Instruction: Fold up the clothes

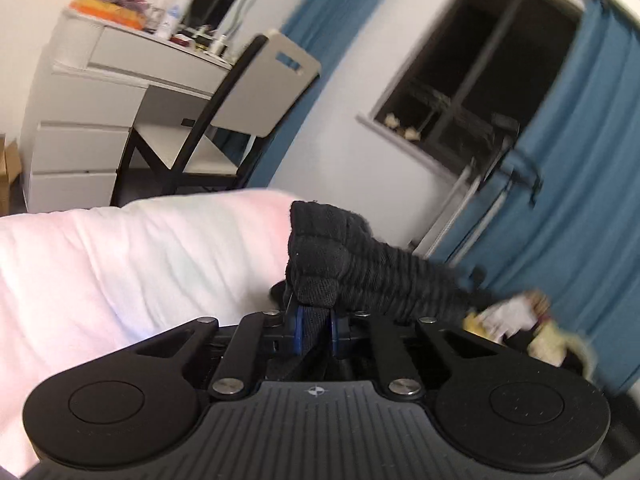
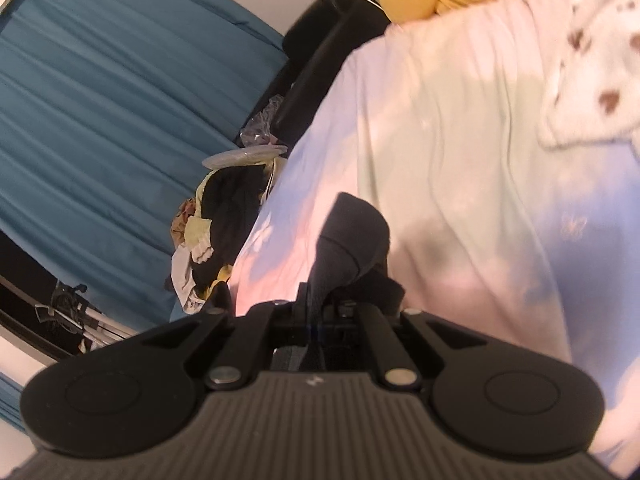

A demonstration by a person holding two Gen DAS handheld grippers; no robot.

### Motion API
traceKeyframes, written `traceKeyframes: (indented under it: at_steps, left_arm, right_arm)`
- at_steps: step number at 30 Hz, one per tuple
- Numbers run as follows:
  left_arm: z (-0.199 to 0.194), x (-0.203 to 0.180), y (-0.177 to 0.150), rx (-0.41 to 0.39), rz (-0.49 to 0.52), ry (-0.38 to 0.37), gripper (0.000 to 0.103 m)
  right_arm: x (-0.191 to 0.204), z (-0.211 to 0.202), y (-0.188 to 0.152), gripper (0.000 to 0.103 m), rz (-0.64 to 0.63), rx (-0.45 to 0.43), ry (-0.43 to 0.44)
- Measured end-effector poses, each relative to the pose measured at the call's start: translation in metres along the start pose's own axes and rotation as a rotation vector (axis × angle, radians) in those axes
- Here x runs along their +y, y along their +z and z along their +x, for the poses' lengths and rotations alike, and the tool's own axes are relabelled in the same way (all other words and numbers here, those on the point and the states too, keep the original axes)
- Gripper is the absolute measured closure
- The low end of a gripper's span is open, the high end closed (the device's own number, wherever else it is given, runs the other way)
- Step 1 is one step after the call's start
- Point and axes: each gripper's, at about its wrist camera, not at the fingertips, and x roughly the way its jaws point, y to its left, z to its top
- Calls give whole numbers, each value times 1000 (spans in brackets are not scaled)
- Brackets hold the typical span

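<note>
Left gripper [image 1: 314, 322] pinches black sock [image 1: 352, 264] | right gripper [image 2: 320, 312] pinches dark garment [image 2: 348, 236]

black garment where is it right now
The black garment is pinched in the left tool, bunched up above the pastel bedding in the left wrist view; the right tool grips dark fabric too.
</note>
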Motion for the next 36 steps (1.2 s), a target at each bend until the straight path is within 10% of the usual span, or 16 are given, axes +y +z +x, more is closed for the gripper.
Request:
traceKeyframes:
  at_steps: [14, 19, 23, 28, 30, 36]
  left_arm:
    - [-96, 1, 18, -9, -29, -54, 90]
    - [-84, 10, 32, -7, -151, -36, 90]
    - [-43, 21, 26, 21, -180, 41, 89]
    - [2, 38, -10, 88, -230, 121, 89]
    - [13, 44, -23, 97, -249, 131, 88]
    - [14, 60, -33, 80, -272, 109, 61]
  right_arm:
    - [30, -70, 18, 100, -153, -171, 250]
    - [59, -101, 32, 100, -205, -412, 360]
    - [53, -36, 52, 100, -110, -313, 179]
    - [-1, 90, 44, 99, -102, 58, -148]
    - [-27, 117, 42, 83, -75, 155, -206]
    - [-19, 76, 52, 42, -123, 62, -150]
